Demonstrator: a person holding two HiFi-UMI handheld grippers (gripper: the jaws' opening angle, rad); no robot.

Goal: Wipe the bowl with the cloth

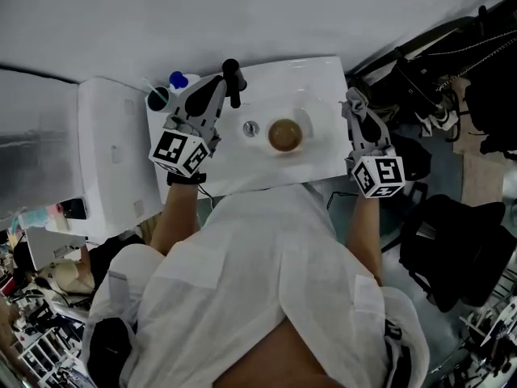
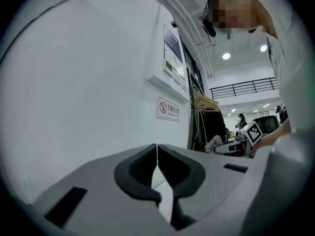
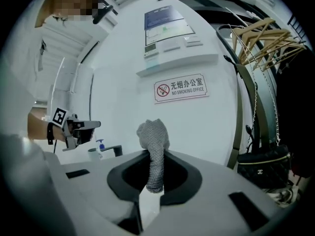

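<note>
A small bowl [image 1: 284, 134] with a brown inside sits in the white sink [image 1: 323, 79], just right of the drain [image 1: 251, 128]. My left gripper [image 1: 216, 87] is held over the sink's left side, beside the black faucet [image 1: 233, 78]. In the left gripper view its jaws [image 2: 157, 154] are shut with nothing between them and face the white wall. My right gripper [image 1: 353, 99] is at the sink's right edge. It is shut on a grey knitted cloth [image 3: 153, 132], which sticks up from the jaws [image 3: 153, 156]. Neither gripper view shows the bowl.
A cup and a blue-capped pump bottle [image 1: 167, 90] stand at the sink's back left corner. A white box-like unit [image 1: 113, 160] is to the left. Black bags [image 1: 452, 241] and wooden hangers [image 3: 261, 38] crowd the right. A no-smoking sign [image 3: 180, 88] hangs on the wall.
</note>
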